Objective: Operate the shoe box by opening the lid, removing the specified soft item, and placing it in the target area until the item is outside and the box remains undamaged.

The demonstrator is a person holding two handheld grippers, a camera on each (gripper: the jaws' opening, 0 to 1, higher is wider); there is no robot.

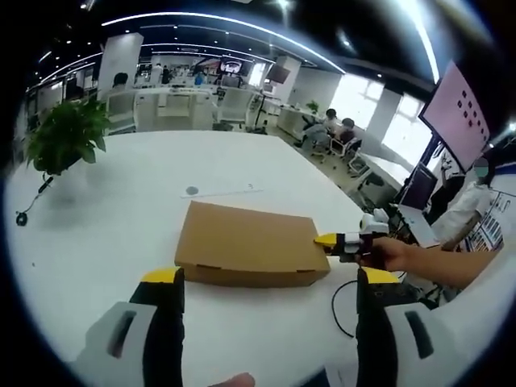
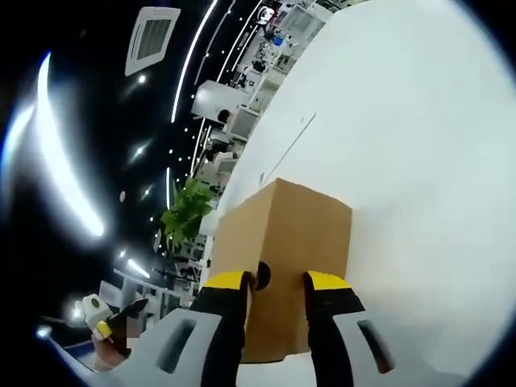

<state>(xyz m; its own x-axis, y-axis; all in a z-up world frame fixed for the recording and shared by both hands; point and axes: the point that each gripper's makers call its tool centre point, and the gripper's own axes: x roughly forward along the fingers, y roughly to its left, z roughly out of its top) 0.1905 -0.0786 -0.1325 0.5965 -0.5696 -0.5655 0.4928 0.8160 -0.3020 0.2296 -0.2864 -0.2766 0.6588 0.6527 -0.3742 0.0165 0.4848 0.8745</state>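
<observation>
Shoe box (image 1: 248,243) of plain brown cardboard, one only, flat and rectangular, lid down, lying on the white table (image 1: 121,218). In the left gripper view, long axis running across the picture, slightly skewed, one long side wall facing the camera, sharp corners, matte smooth surface. In the right gripper view, seen end-on, box (image 2: 282,242) stretching away from the camera along its long axis, a small round dark hole in the near end wall.

Left gripper (image 1: 270,278) hanging above the table short of the box, jaws spread wide, nothing between them; two black fingers (image 1: 164,314) with yellow tips on pale grey bodies.

Right gripper (image 2: 276,284) at the box's end: jaws set narrowly, yellow tips against the near end wall on either side of the hole; cannot tell whether actually pinching the cardboard. In the left gripper view, same right gripper (image 1: 339,240) coming in from the right, yellow tip touching the box's right-hand corner, a hand (image 1: 391,251) behind it.

One potted plant (image 1: 68,133) with green leaves at the far left of the table. One black cable (image 1: 343,310) curling on the table near the right jaw. One pale thin strip (image 1: 222,192) lying on the table beyond the box.
</observation>
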